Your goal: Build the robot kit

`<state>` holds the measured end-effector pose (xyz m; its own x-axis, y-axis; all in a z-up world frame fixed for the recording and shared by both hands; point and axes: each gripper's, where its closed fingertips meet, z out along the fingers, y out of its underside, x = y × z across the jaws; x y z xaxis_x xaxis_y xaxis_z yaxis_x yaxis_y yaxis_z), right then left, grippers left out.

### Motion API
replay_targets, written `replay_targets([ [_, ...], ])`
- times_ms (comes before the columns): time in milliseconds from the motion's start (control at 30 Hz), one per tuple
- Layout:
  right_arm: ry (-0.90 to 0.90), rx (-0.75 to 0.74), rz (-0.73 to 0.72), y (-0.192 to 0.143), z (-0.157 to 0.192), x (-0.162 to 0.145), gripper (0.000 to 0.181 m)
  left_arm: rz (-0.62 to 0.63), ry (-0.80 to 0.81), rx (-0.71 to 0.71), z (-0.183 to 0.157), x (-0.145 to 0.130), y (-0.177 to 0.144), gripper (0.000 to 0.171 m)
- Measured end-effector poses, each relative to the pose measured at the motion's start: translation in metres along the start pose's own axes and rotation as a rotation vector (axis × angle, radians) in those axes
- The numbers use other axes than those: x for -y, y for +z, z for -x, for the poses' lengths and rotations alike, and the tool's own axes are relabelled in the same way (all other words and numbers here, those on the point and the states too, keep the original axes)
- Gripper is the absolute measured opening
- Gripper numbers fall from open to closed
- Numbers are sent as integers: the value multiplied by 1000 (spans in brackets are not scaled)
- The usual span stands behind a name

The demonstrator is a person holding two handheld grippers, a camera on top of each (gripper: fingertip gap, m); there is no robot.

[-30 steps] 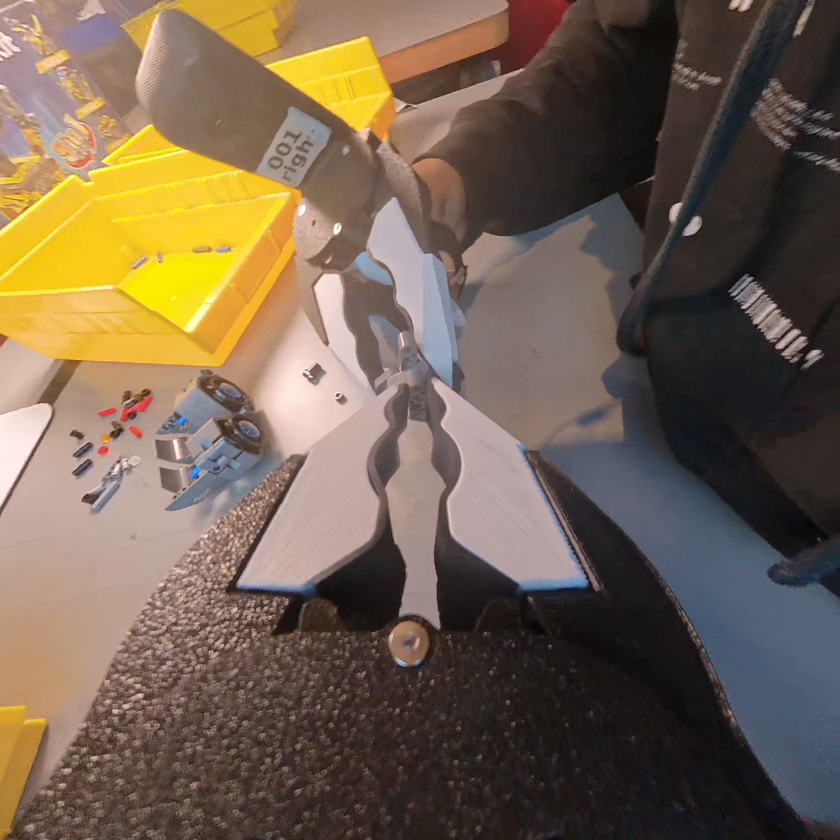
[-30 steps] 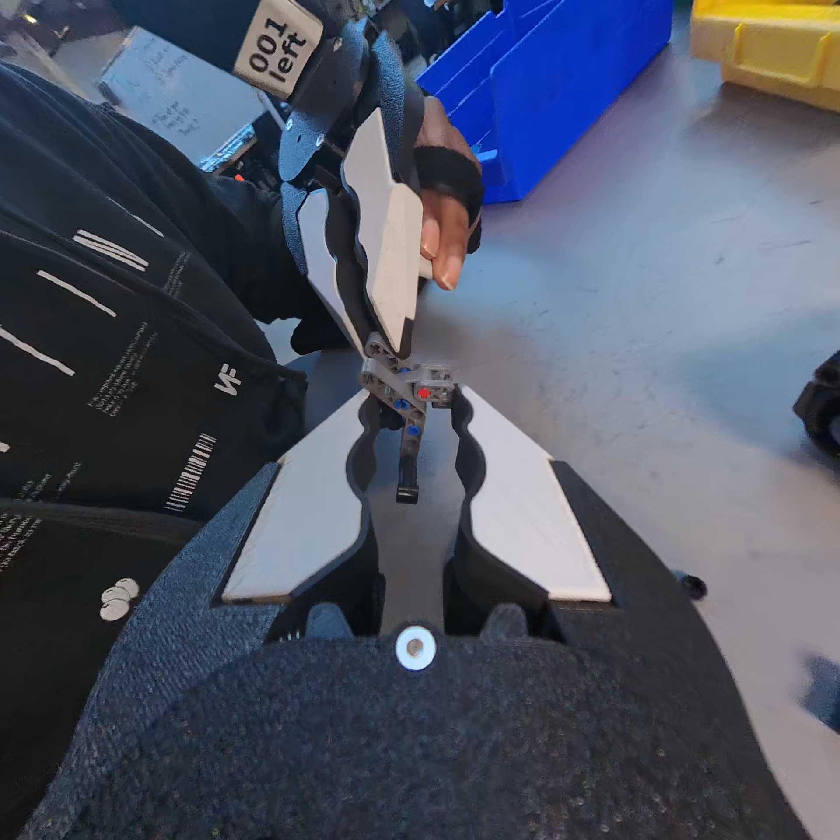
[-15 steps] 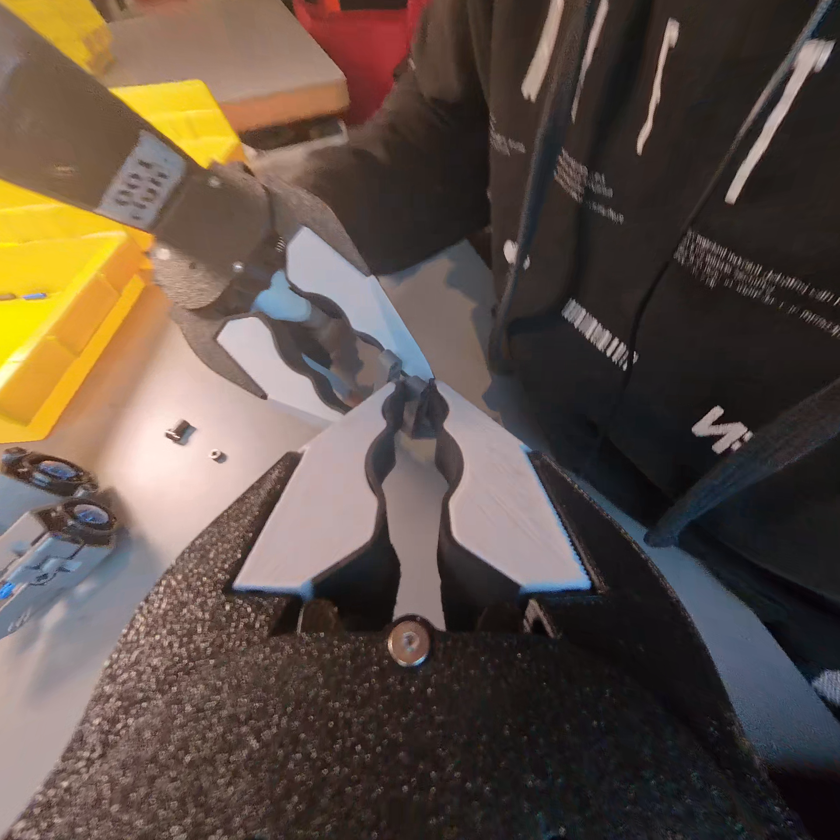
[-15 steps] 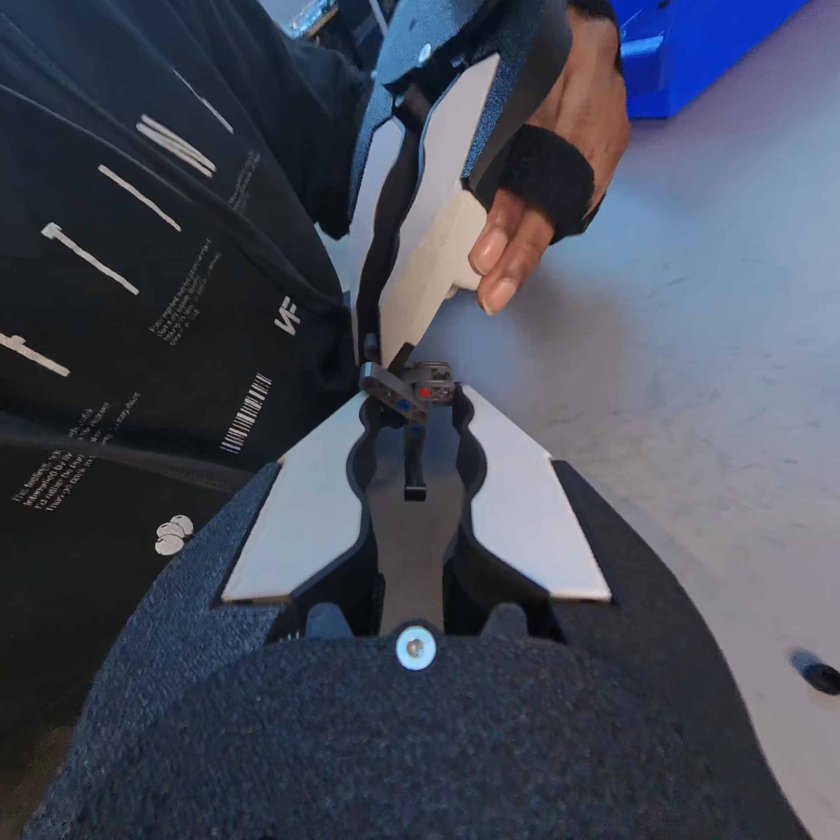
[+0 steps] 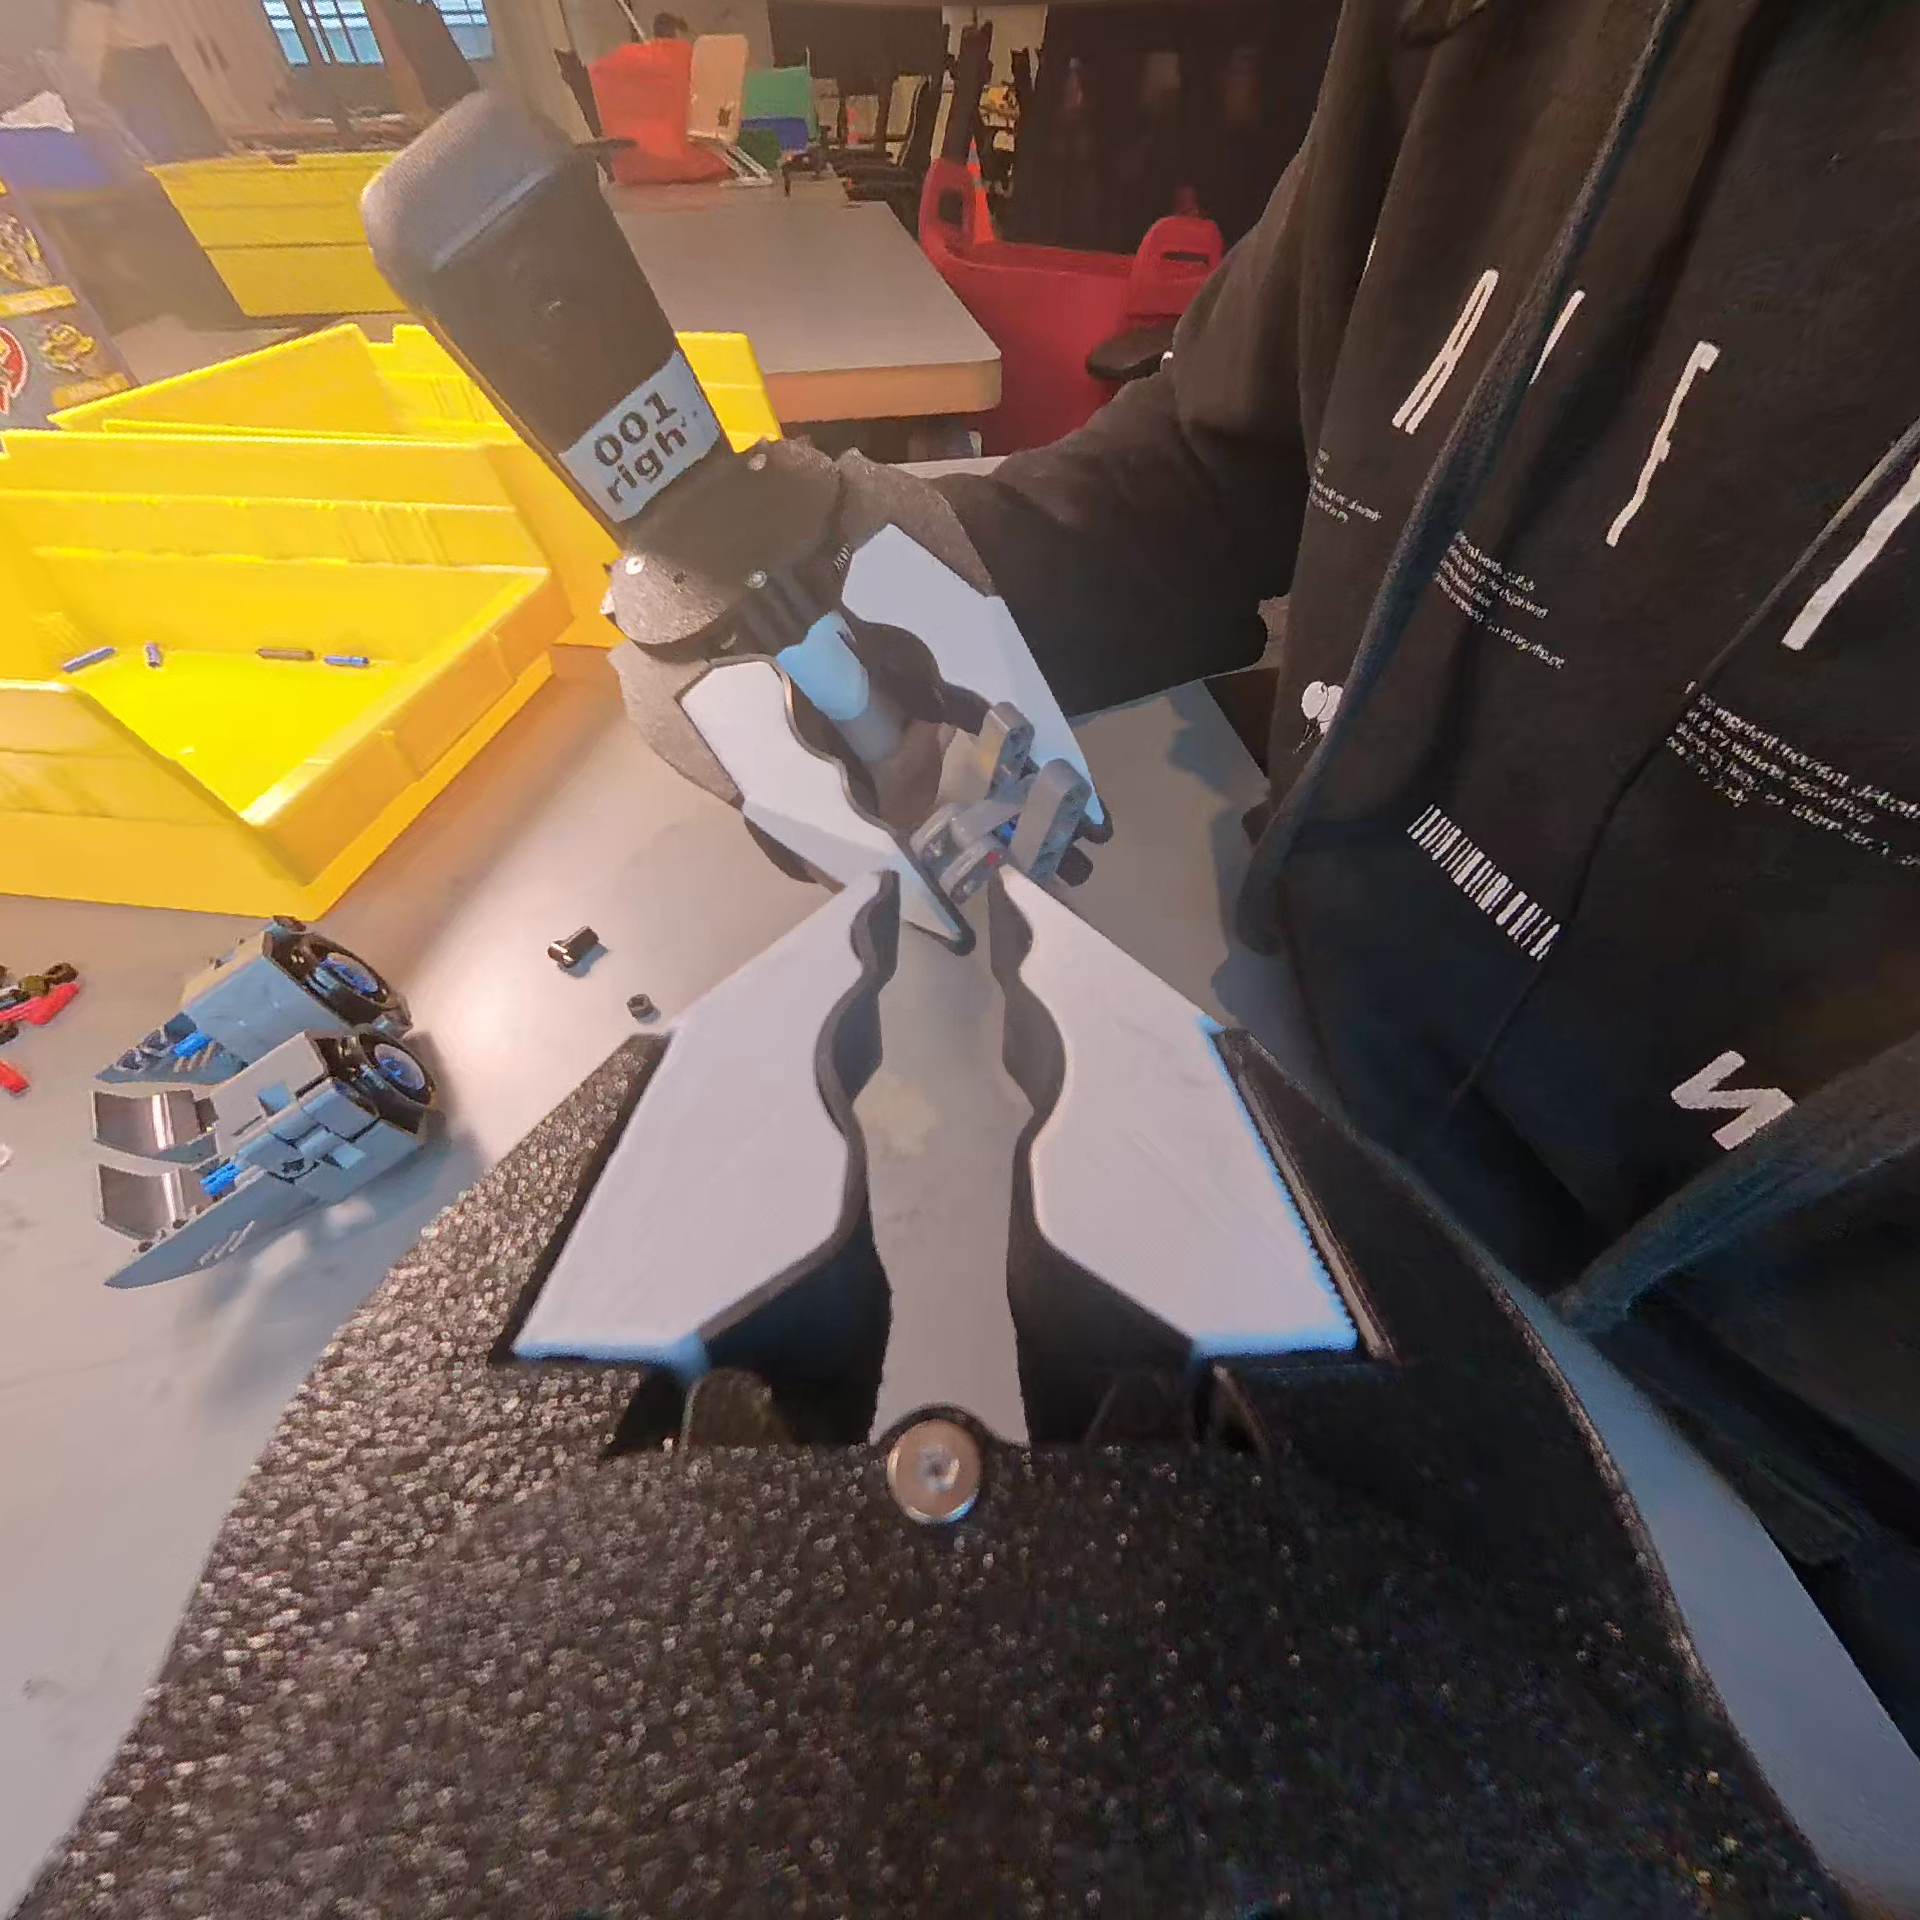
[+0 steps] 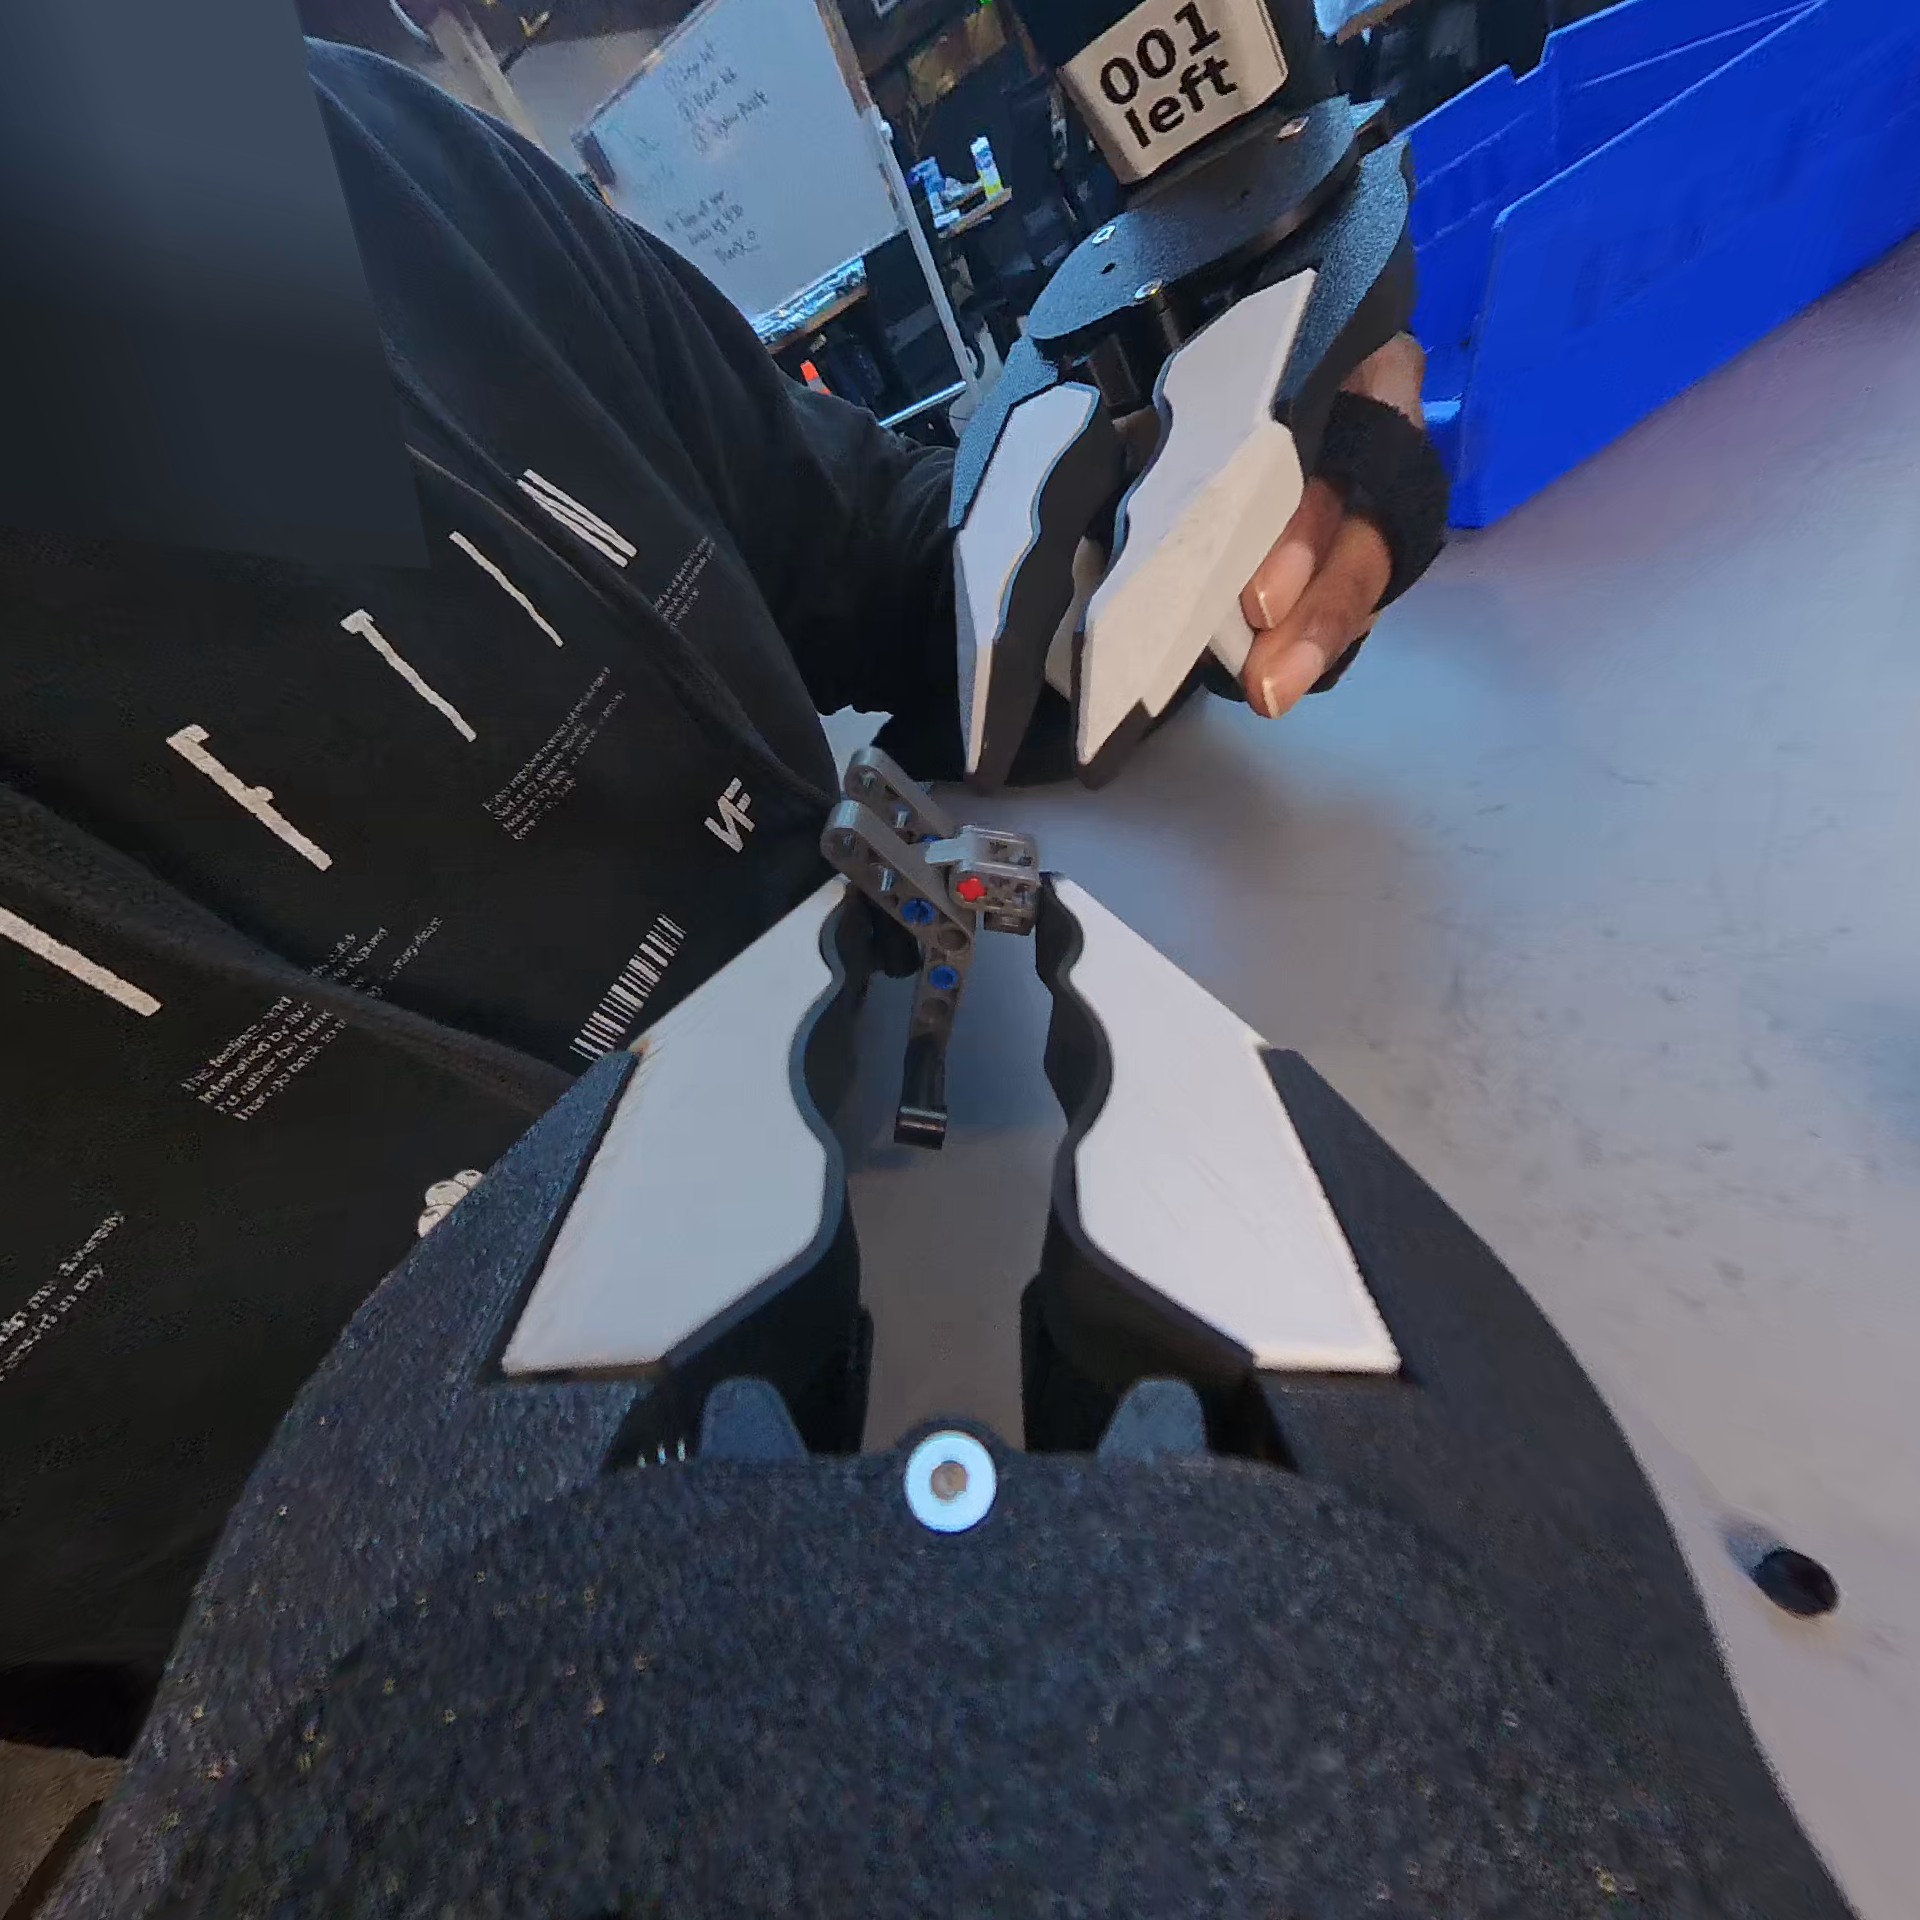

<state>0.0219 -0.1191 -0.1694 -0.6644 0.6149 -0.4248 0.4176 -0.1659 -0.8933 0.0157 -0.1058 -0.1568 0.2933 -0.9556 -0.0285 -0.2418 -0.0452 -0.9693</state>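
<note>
My right gripper [image 6: 940, 899] is shut on a small grey beam assembly [image 6: 940, 920] with blue and red pins and holds it above the grey table [image 6: 1507, 935]. A dark beam of the assembly hangs back between the fingers. My left gripper [image 5: 948, 894] is open and empty. In the right wrist view the left gripper [image 6: 1039, 774] hangs a short way beyond the assembly, apart from it, with a person's hand on it. In the left wrist view the right gripper [image 5: 1013, 878] holds the assembly [image 5: 997, 810] just past my left fingertips.
Yellow bins [image 5: 260, 665] stand at the back left. A partly built grey model with blue-ringed wheels [image 5: 270, 1101] and loose small pins [image 5: 574, 945] lie on the table. Blue bins [image 6: 1662, 260] stand beyond. A person in a black top [image 5: 1558, 623] stands close alongside. Left and right tips are no more than a few centimetres apart.
My left gripper has let go of the assembly's end, opened and drawn back from it. My right gripper has kept hold of the assembly.
</note>
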Motion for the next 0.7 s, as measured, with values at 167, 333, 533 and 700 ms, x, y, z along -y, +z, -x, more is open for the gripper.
replay_targets([
  [167, 28, 103, -20, 5, 12, 2, 31, 43, 52, -43, -13, -6, 11, 15],
  [333, 75, 200, -36, 4, 21, 2, 30, 38, 94, -46, -19, -2, 13, 15],
  [533, 347, 291, -147, -4, 11, 13, 30, 77, 213, 115, -3, -2, 14, 12],
  [700, 497, 319, -192, -5, 2, 14, 32, 118, 244, 160, 2, -7, 16, 6],
])
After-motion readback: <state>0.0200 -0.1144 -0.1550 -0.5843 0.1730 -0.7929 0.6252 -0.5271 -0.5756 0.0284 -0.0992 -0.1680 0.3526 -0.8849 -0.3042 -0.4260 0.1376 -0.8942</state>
